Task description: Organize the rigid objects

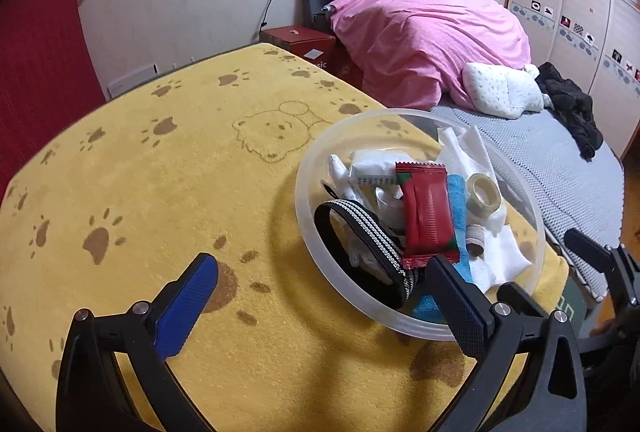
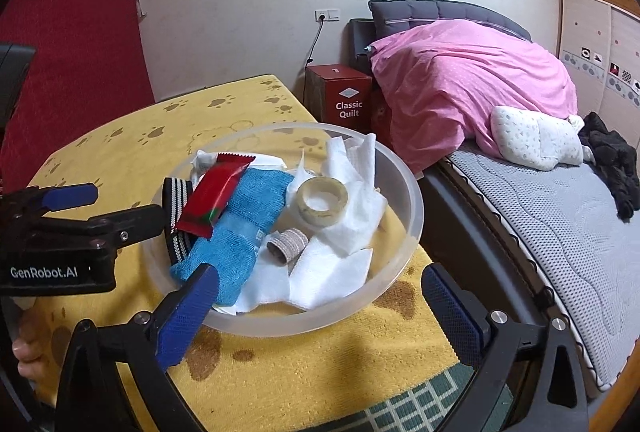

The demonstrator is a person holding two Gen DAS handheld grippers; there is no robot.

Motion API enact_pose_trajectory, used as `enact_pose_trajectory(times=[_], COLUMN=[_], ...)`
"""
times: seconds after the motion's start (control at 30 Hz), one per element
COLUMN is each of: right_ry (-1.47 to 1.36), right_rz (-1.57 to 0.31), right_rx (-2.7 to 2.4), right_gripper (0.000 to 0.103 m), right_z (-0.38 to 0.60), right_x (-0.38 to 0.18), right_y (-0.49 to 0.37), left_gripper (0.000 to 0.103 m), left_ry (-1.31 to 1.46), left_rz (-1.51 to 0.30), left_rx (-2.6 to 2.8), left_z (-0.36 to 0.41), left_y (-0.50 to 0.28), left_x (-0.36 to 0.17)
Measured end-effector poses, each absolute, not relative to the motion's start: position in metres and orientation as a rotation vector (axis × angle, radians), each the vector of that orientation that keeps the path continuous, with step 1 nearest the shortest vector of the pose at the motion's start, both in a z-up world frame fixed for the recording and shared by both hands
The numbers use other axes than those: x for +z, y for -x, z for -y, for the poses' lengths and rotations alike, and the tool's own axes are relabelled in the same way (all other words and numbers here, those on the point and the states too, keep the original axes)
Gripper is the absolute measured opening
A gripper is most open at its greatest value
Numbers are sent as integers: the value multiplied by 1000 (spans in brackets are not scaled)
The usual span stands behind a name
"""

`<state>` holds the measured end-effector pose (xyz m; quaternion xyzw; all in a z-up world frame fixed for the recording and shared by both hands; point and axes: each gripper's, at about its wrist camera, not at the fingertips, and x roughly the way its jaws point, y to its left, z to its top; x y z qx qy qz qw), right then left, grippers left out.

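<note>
A clear plastic bowl [image 1: 299,200] [image 2: 414,216] stands on a yellow paw-print towel [image 1: 160,192]. It holds a red snack packet [image 1: 428,216] [image 2: 216,192], a tape roll [image 1: 484,212] [image 2: 322,220], a small ribbed roll [image 1: 476,240] [image 2: 288,244], a blue cloth [image 2: 248,216], a black-and-white striped band [image 1: 360,228] [image 2: 178,200] and white tissues [image 2: 352,200]. My left gripper [image 1: 320,259] hovers open at the bowl's near-left rim, nothing between its fingers. My right gripper [image 2: 319,271] is open over the bowl's near rim, also holding nothing.
A bed with a pink quilt [image 2: 460,80] and grey mattress [image 2: 560,224] runs along the table's right side. A red "Classic Quilt" box [image 2: 348,100] stands behind the table. A red curtain [image 2: 72,32] hangs at the left. A hand [image 2: 24,352] grips the left tool.
</note>
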<state>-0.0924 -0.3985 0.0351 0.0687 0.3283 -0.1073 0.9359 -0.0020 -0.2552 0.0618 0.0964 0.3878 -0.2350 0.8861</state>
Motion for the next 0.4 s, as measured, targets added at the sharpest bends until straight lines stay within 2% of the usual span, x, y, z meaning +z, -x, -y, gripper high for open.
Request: enact_pose_trajectory(times=[0.4], right_ry=[-143], right_rz=[-683], right_rx=[-202], right_gripper=[103], right_z=[395], right_x=[32], right_y=[93], left_gripper=[103], left_ry=[-254], left_rz=[-746], left_rx=[-471], left_z=[258], left_y=[10], left_x=[63])
